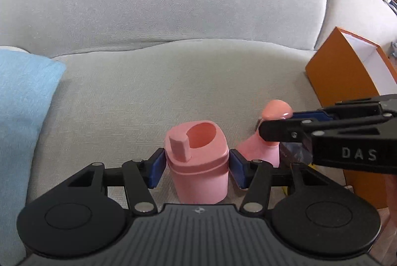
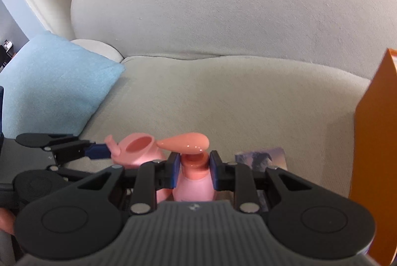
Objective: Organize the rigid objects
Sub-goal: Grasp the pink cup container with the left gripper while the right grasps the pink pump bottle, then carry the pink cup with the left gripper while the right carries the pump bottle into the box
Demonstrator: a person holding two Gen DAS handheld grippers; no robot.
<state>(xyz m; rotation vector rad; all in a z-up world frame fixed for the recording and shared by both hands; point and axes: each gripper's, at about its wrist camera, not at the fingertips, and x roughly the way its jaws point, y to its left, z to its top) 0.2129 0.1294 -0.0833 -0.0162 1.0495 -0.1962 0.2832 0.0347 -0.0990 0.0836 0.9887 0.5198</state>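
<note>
A pink jar with an open flip lid stands on the grey sofa seat. My left gripper has its blue pads on both sides of the jar, closed on it. A pink pump bottle stands just right of the jar. My right gripper is shut on the neck of the bottle under its glossy pump head. The right gripper also shows in the left wrist view, reaching in from the right at the pump bottle. The jar shows in the right wrist view.
An open orange box stands at the right end of the seat; it also shows in the right wrist view. A light blue cushion lies at the left. A small printed card or box sits right of the bottle.
</note>
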